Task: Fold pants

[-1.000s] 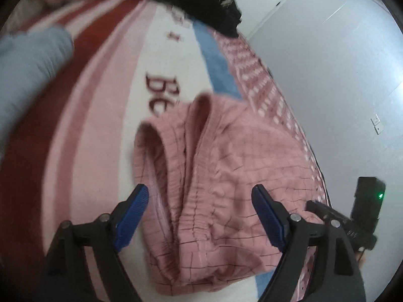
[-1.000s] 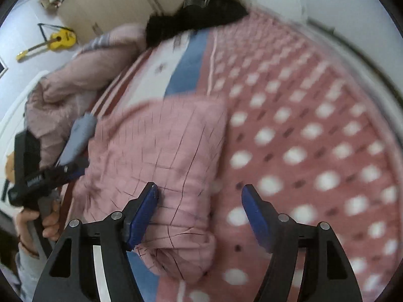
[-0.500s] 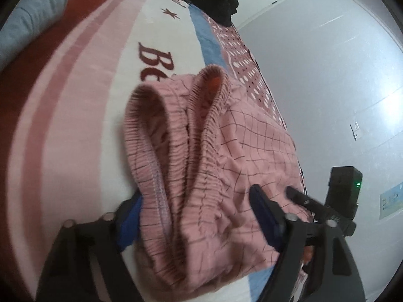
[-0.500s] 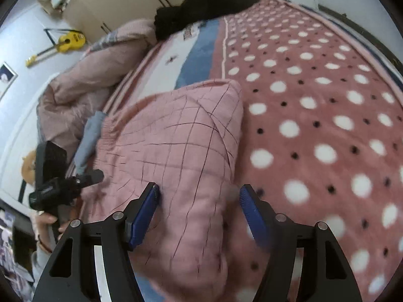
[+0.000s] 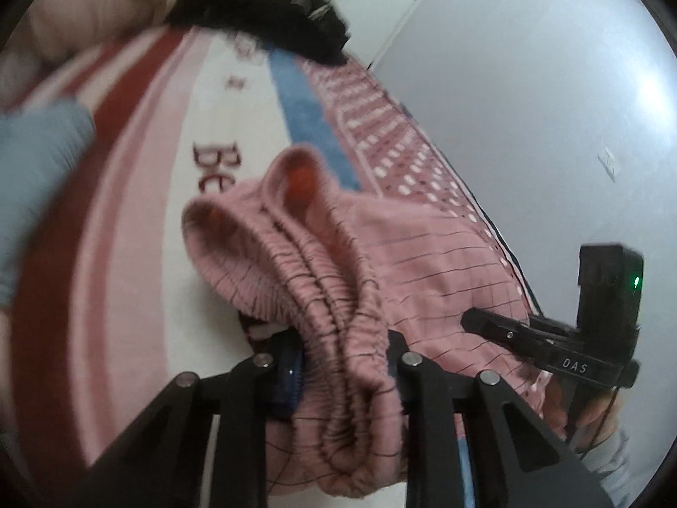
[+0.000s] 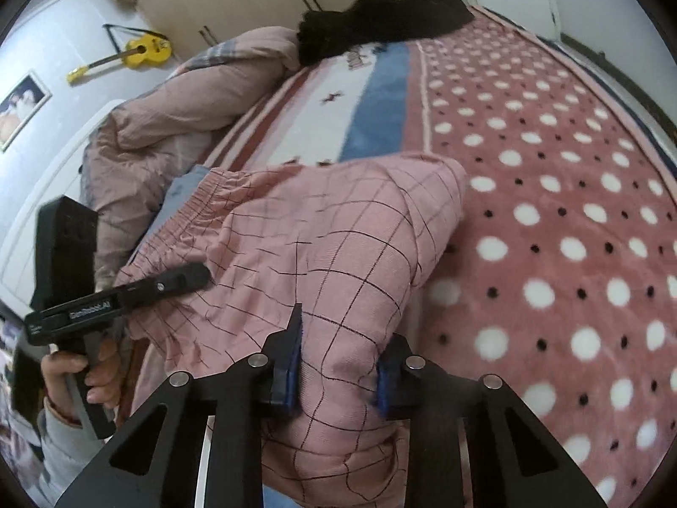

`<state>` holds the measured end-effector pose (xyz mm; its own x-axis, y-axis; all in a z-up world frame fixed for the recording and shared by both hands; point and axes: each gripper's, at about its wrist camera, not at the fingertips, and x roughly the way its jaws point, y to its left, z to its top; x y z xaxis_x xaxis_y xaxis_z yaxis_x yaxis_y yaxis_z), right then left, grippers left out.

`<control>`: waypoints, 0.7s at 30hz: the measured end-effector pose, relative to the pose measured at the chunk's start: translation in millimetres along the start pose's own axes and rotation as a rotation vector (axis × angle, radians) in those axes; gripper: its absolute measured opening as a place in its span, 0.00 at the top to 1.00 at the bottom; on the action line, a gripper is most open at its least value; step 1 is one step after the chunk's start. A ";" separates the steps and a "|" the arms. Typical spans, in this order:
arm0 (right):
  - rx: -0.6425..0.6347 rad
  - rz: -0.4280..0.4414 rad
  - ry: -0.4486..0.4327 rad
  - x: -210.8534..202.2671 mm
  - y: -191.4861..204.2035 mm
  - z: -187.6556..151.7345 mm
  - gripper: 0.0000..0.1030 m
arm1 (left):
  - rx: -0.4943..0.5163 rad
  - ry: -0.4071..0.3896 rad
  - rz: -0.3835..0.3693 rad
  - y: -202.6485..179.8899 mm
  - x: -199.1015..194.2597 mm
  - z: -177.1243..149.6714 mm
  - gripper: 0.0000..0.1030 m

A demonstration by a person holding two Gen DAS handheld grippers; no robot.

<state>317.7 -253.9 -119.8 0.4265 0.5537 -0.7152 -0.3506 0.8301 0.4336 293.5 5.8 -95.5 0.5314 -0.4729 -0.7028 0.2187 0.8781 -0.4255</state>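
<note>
Right wrist view gives us the widest look at the bed [image 6: 571, 220]: a pink blanket with white and black dots fills the right side, with a blue band and white and red stripes to the left of it. At the far end a black heap of clothing [image 6: 381, 12] lies across the blanket. A rumpled pink duvet [image 6: 177, 118] is bunched along the far left, and a yellow guitar [image 6: 139, 51] and a framed picture [image 6: 21, 103] hang on the wall behind it. A grey-blue cloth [image 5: 38, 161] lies on the red stripes at the left of the left wrist view, partly blurred.

The dotted stretch to the right of the pants is open up to the bed's right edge, where a white wall runs close alongside. The left is crowded by the duvet.

The pink checked pants [image 6: 321, 245] lie folded in a thick bundle near the middle of the bed, at its near end. Their long axis runs left to right across the bed, the gathered elastic waistband [image 5: 321, 279] pointing left and the folded end rounding off to the right.

Our left tongs [image 5: 338, 364] are clenched on the waistband, the cloth bunched between the fingers. Our right tongs [image 6: 338, 364] are clenched on a fold at the pants' near right edge, fabric pinched between the blue pads [image 6: 292, 364].
</note>
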 end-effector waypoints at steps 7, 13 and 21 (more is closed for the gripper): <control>-0.127 0.023 -0.063 -40.3 77.0 -13.4 0.80 | 0.122 -0.115 0.093 -25.5 -82.4 -10.4 0.80; -0.192 0.068 -0.113 -67.2 137.7 -16.6 0.80 | 0.121 -0.191 0.109 -13.8 -148.4 -19.3 0.80; -0.293 0.186 -0.124 -59.2 260.5 -12.1 0.80 | 0.036 -0.301 0.182 58.6 -275.9 -41.5 0.80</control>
<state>191.0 -71.2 28.8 0.4246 0.7123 -0.5589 -0.6481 0.6701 0.3617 125.7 184.7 49.8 0.7806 -0.2703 -0.5635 0.1237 0.9506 -0.2846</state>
